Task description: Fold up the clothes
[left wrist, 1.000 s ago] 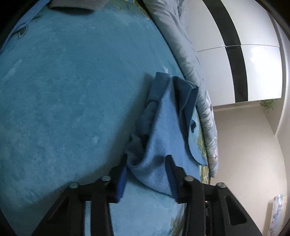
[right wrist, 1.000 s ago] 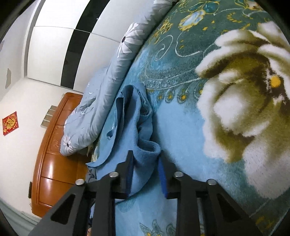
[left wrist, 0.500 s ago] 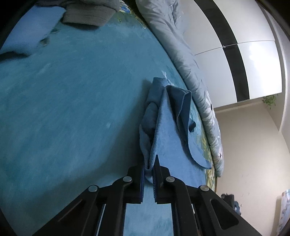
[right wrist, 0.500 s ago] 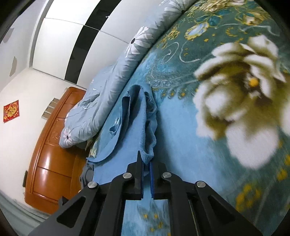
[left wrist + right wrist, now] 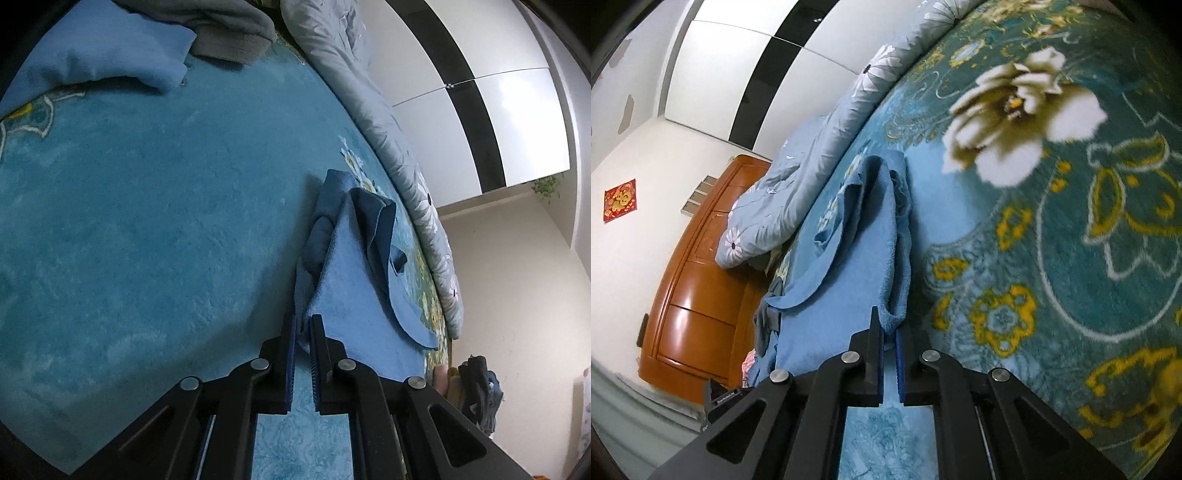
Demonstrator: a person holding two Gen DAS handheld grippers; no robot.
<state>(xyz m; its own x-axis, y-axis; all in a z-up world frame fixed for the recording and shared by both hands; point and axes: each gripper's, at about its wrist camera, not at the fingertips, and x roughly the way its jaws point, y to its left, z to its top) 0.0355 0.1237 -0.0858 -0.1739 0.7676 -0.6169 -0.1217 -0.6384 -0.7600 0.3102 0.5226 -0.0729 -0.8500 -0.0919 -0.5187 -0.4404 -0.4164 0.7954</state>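
Blue garment [image 5: 351,295] bunched on bed blanket [image 5: 147,221] near quilt-side edge. Left claw [image 5: 303,325] and right claw [image 5: 890,325] each pinching hem corner. Risk: thin grip slips on lift, layers sag unevenly.

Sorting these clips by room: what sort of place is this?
Most likely a bedroom: a plush floral blanket spread like a bed cover, a rolled flower-print quilt along its far edge, and a wooden headboard behind.
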